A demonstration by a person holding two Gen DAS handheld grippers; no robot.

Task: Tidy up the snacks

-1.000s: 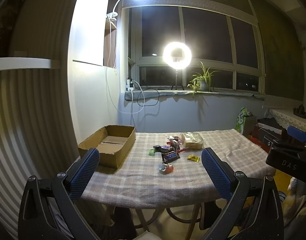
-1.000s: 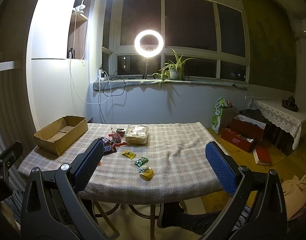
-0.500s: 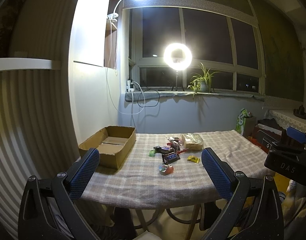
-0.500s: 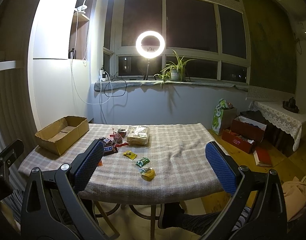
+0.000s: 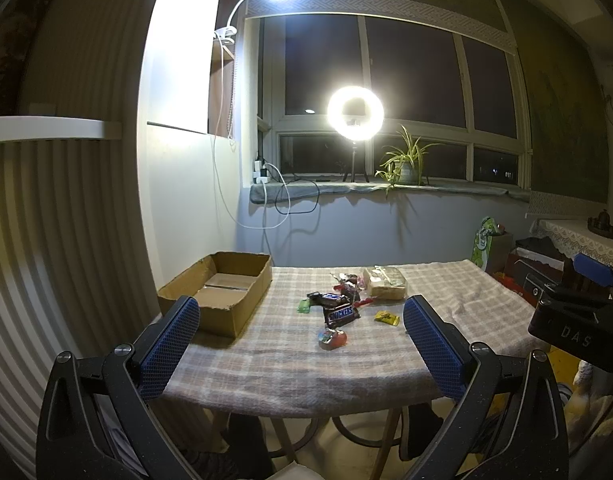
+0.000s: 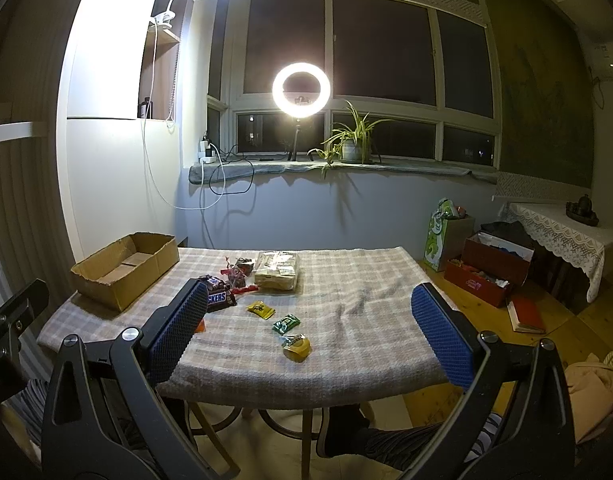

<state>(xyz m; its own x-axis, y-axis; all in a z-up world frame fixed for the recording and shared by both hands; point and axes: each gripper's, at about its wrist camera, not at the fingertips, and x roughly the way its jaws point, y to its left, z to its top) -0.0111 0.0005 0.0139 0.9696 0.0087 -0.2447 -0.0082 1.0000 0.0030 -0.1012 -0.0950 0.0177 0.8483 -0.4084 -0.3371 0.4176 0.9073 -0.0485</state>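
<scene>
Left wrist view: compared with a second ago almost nothing has shifted; the left gripper (image 5: 296, 334) still hangs short of the near edge of the bench (image 5: 290, 376), its blue-padded jaws wide apart and empty, with only a slight drift of the framing. So, as I judge it, sorting has not begun and every snack is yet to be moved. The open brown cardboard box (image 5: 222, 292) sits at the far left corner of the checked cloth, with no snack visible inside it. The snacks lie loose mid-bench, to the right of the box: a dark Snickers bar (image 5: 341, 314), a second dark bar (image 5: 327, 299) just behind it, a small green wrapper (image 5: 303, 306), a yellow sachet (image 5: 387, 318), a round red-and-blue wrapped sweet (image 5: 332, 338) nearest the edge, and a clear-wrapped pale block of biscuits (image 5: 385, 282) farthest back.

Right wrist view: the right gripper (image 6: 310, 322) likewise holds back from the bench edge, jaws spread, gripping nothing, with the view barely changed. Here a green packet (image 6: 286, 324) and a yellow-gold wrapped piece (image 6: 296, 347) lie nearest, well apart from the box.
</scene>
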